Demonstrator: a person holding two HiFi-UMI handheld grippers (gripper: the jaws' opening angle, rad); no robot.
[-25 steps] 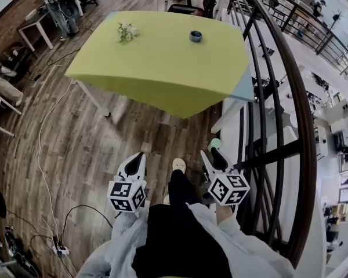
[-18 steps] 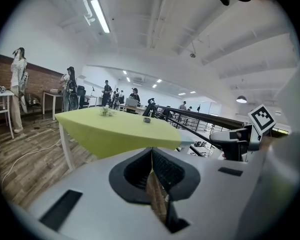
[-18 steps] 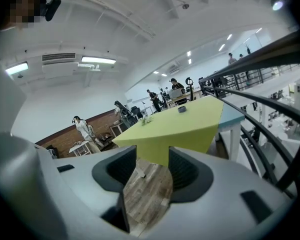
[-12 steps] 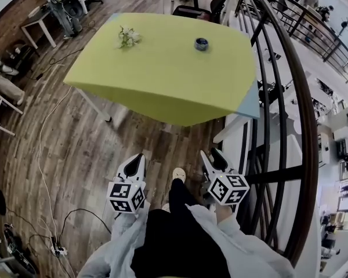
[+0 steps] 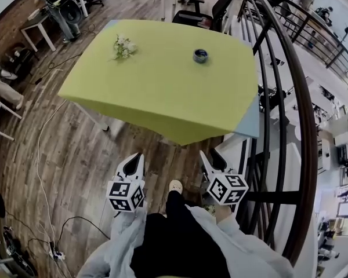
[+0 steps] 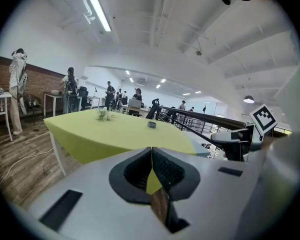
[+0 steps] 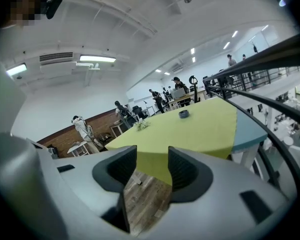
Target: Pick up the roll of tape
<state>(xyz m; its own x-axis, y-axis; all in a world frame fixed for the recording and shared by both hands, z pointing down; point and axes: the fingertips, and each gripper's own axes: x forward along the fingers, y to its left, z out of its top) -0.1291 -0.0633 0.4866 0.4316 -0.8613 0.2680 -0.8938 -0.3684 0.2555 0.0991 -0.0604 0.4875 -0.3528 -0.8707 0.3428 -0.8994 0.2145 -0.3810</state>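
Small dark roll of tape (image 5: 200, 55) lies far beyond your tongs on green tabletop (image 5: 162, 91), flowers (image 5: 123, 47) nearby; left tongs (image 5: 139, 156) closed, right tongs (image 5: 211, 158) wide, both empty.

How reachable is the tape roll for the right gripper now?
Probably not yet: the open, empty right gripper is over the floor, short of the table, and the tape roll sits toward its far side.

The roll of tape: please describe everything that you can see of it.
The tape is a small dark ring with a bluish sheen and an open middle. It lies flat on the yellow-green cloth, toward its far right part, apart from the flowers. Only the cloth touches it. It is too small to tell the material.
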